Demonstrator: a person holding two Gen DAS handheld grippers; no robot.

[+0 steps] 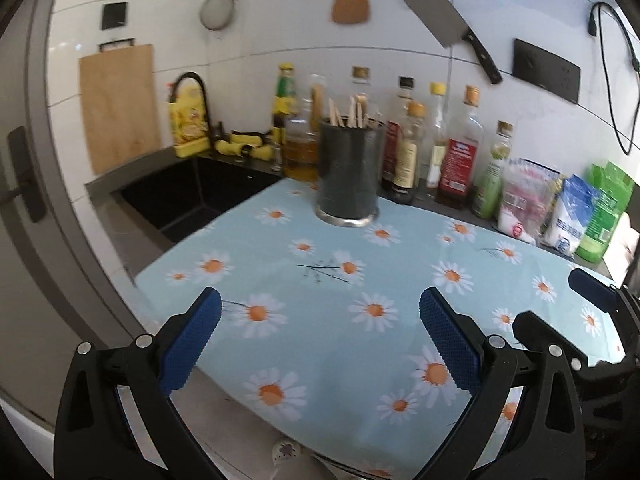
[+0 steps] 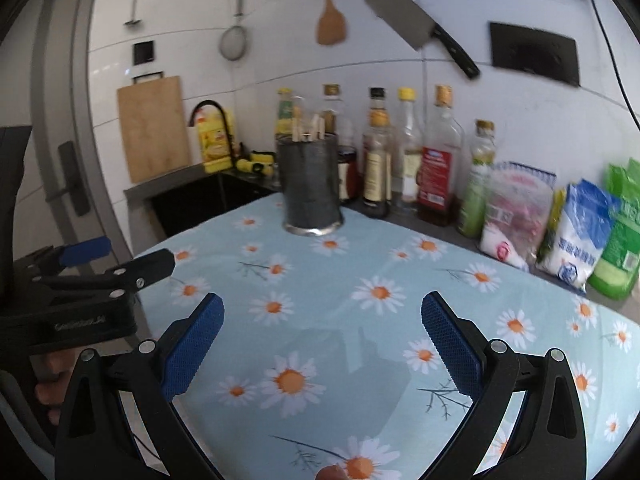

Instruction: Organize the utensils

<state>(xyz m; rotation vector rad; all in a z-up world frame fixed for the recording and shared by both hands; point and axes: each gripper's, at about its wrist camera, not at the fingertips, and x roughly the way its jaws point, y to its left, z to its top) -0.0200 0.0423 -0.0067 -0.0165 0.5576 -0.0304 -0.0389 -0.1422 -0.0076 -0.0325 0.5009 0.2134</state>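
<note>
A: Utensils [image 1: 349, 114] stand in the dark holder [image 1: 347, 172] at the far edge of our daisy cloth [image 1: 320, 280], just ahead of the bottles [image 1: 456, 152].

B: Left of the holder, our left gripper [image 1: 320, 344] is spread, empty; nearer us, our right gripper [image 2: 322, 344] likewise. A careless reach could tip the holder into the bottles.

Home kitchen, sink [image 1: 192, 196], wall-hung cleaver [image 1: 440, 20] (beside a spatula [image 1: 351, 4]), condiment bottles [image 1: 460, 152]

You have bare daisy cloth [image 1: 340, 320] mid-frame; utensil holder [image 1: 347, 176] and bottles [image 1: 456, 152] block the upper centre.
</note>
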